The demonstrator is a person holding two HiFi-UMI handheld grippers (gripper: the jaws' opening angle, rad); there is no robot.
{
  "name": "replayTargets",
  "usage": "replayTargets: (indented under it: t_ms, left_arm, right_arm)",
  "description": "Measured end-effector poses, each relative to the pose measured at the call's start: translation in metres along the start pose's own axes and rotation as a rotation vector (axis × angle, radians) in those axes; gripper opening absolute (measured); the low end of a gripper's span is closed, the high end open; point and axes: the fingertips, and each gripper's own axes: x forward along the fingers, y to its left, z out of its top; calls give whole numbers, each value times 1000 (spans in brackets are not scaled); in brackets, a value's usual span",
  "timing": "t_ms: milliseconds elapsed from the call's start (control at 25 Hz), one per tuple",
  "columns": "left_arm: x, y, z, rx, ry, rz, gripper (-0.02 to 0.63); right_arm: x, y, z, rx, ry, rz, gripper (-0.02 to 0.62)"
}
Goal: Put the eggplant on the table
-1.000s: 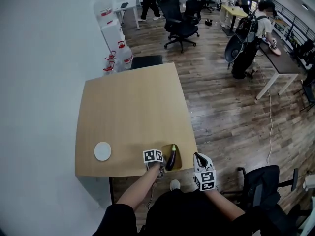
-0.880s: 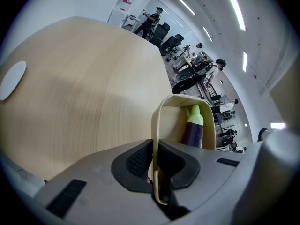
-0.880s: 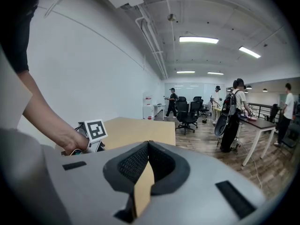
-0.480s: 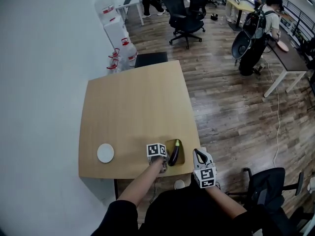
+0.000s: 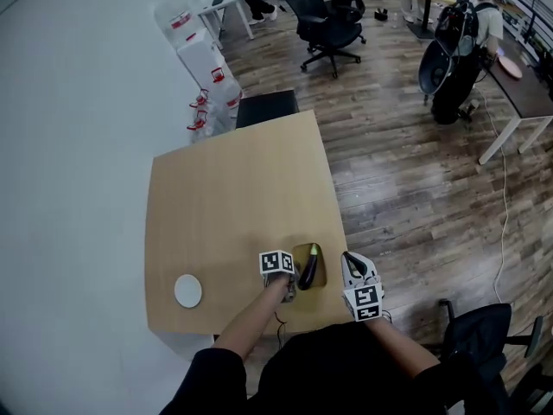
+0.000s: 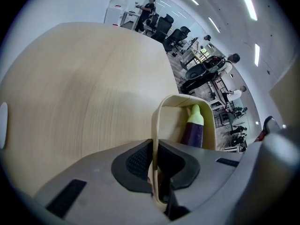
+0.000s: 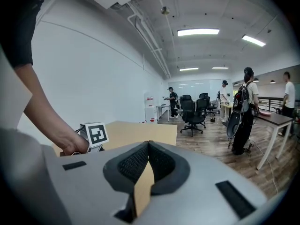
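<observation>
Tally from head view.
- Light wooden rectangular table (image 5: 233, 206), centre: 1.
- Beige rounded shallow tray (image 5: 320, 275), lower centre: 1.
- Dark purple eggplant with green cap (image 5: 308, 271): 1.
- White round flat disc (image 5: 187, 290), lower left: 1.
- Grey hand-held grippers with marker cubes: 2, namely left gripper (image 5: 292, 289) and right gripper (image 5: 348, 258).
- Black swivel office chairs (image 5: 333, 31): at least 3, two at top centre and one at lower right.
- Person with dark backpack (image 5: 488, 11), upper right: 1.
</observation>
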Motion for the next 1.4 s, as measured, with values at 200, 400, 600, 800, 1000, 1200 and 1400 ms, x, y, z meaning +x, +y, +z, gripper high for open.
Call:
replayTargets:
  t_ms: [200,400,600,800,1000,1200,1400]
  left_arm:
    - [20,-14,33,-35,2,-1,23]
    - [32,-12,67,-32,6,32,23]
    - [53,-18,97,-44,2,39,23]
    - [64,-18,134,-41,-2,55,23]
    - [81,-18,173,-37,-18,85,23]
    - [92,-13,198,-56,-25,118,23]
    - [99,0,212,-79,-24,160,23]
  right_arm:
    - [28,-31,5,-6,22,33,60]
    - [66,-51,10,64,43,41,60]
    - [90,-75,4,110,82,36,60]
    - [113,-86,1,124,102,60,60]
    - [133,-104,-10,132,139,82,60]
    - [148,-115,-14,125,165,112,60]
    - [161,-121,-12,108,167,141,60]
